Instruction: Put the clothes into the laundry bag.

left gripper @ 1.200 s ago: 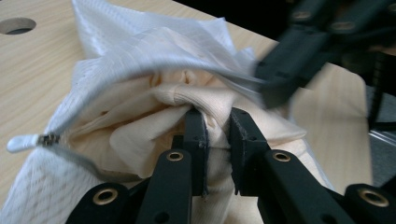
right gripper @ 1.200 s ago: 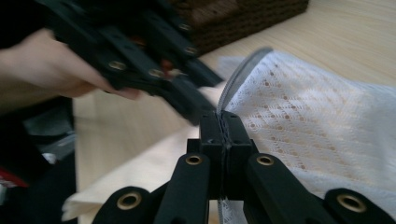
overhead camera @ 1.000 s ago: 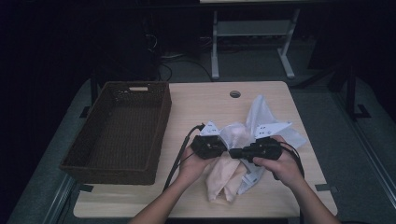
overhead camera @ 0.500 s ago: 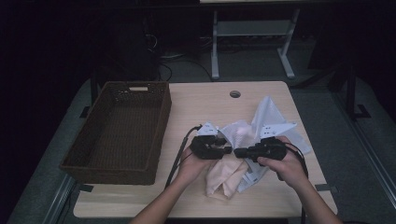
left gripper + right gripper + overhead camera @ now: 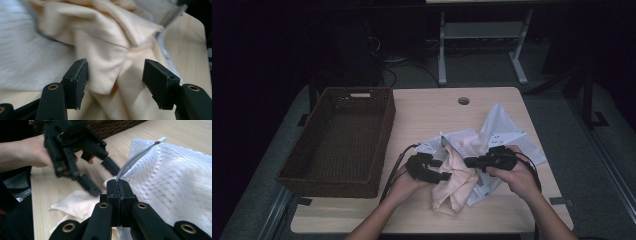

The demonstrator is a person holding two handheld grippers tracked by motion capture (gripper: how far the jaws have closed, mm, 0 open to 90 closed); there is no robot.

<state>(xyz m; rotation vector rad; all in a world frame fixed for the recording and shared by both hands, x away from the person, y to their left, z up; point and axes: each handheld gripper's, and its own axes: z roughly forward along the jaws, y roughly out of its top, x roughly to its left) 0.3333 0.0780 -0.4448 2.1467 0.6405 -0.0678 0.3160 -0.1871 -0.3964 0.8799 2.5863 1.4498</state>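
Dark surroundings framed a pale wooden table (image 5: pixel 422 115), seen from above. At its nine o'clock side sat a large brown wicker basket (image 5: pixel 339 137). Toward five o'clock, well apart from the basket, lay a white mesh laundry bag (image 5: pixel 502 132) with a zipper along its opening, crumpled and partly lifted. A cream cloth garment (image 5: pixel 457 182) spilled from the bag toward six o'clock, bunched in soft folds on the wood.

The right gripper (image 5: pixel 120 187) had its jaws pressed together, pinching the bag's edge right beside the zipper. The left gripper (image 5: pixel 115 80) had its jaws spread, having just been opening; a fold of the cream garment lay between them, and the pads did not press it.

Both items looked light, limp and floppy, likely to sag and slide rather than hold shape. The mesh seemed thin and snag-prone, so its zippered hem appeared the firmest place to hold. The garment seemed best taken at a thick bunched fold, gathering several layers so it would not slip free.
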